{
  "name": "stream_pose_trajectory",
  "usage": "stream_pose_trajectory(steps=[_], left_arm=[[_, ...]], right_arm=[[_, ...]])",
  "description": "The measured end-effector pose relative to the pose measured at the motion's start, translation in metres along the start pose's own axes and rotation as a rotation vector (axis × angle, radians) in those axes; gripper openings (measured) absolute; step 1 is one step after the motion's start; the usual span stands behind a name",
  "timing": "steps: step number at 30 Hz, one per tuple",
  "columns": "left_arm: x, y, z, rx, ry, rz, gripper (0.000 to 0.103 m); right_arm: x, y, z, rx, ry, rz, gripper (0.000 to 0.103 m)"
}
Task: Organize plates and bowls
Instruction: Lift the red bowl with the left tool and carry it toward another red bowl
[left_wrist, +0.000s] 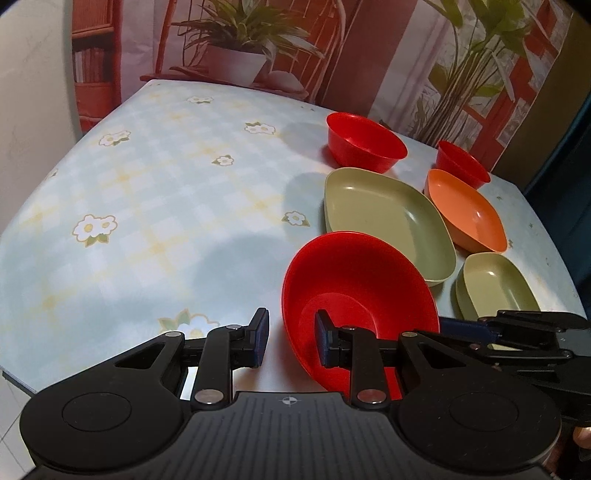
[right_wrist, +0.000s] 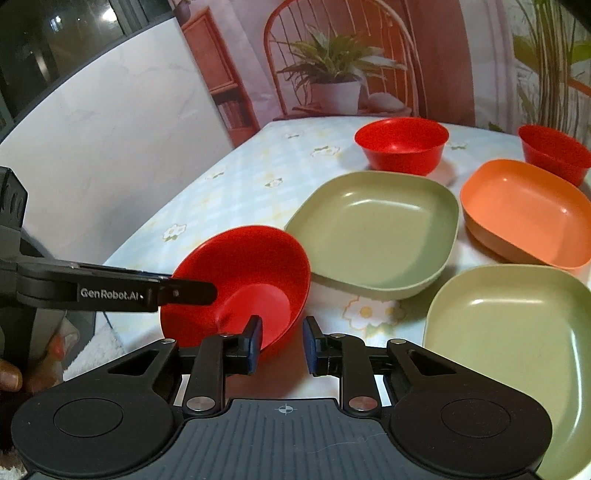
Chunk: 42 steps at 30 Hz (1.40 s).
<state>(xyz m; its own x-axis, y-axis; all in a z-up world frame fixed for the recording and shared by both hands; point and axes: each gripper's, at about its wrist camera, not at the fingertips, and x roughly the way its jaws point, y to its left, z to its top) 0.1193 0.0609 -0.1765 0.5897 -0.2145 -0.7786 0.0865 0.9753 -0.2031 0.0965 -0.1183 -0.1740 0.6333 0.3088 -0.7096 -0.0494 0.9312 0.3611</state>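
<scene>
Nearest, at the table's near edge: one round red plastic bowl (left_wrist: 354, 280), tipped rather than sitting flat, hollow turned toward the cameras. Straddled on two sides of its rim. Left gripper (left_wrist: 291, 325) on the bowl's left side, one black finger outside the wall, the other inside the hollow. Right gripper (right_wrist: 282, 332) on the near rim, its left finger inside, its right finger outside. Both pairs of fingers drawn narrow, with a sliver of cloth showing between each outer pad and the red wall; cannot tell whether either pair actually presses on the bowl.

Red bowls, three in all: this one, plus two upright at the far side, a larger one (left_wrist: 365, 144) and another (left_wrist: 461, 162) to its right. Olive-green rounded-square plastic dishes, two: one (left_wrist: 384, 214) just beyond the tipped bowl, one (left_wrist: 495, 280) near right. Orange rounded-square dish (left_wrist: 465, 210), one, far right, just in front of the rightmost red bowl.

Underneath, pale blue checked tablecloth (left_wrist: 147, 184) with white flowers. Behind, a printed backdrop (left_wrist: 240, 44) of potted plants and red furniture.
</scene>
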Motion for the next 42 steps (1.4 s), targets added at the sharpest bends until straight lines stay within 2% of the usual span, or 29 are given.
stream_pose_trajectory(steps=[3, 5, 7, 13, 31, 42], left_arm=[[-0.003, 0.0, -0.001, -0.002, -0.008, -0.007, 0.026], [-0.005, -0.001, 0.0, 0.002, -0.015, -0.01, 0.015], [-0.007, -0.004, 0.0, 0.016, -0.025, -0.009, 0.015], [-0.015, -0.014, -0.001, 0.058, -0.052, -0.016, 0.015], [-0.021, -0.019, -0.004, 0.069, -0.055, -0.043, 0.015], [-0.019, -0.02, -0.005, 0.068, -0.053, -0.063, 0.015]], right_arm=[[0.001, 0.0, -0.001, 0.004, 0.016, 0.011, 0.022], [0.001, 0.001, -0.001, 0.009, 0.014, 0.017, 0.021], [-0.001, 0.0, -0.001, 0.015, 0.007, 0.022, 0.017], [-0.012, -0.007, -0.002, 0.055, -0.028, 0.017, 0.014], [-0.039, -0.007, -0.001, 0.076, -0.115, -0.008, 0.014], [-0.043, -0.007, -0.003, 0.102, -0.131, -0.011, 0.014]])
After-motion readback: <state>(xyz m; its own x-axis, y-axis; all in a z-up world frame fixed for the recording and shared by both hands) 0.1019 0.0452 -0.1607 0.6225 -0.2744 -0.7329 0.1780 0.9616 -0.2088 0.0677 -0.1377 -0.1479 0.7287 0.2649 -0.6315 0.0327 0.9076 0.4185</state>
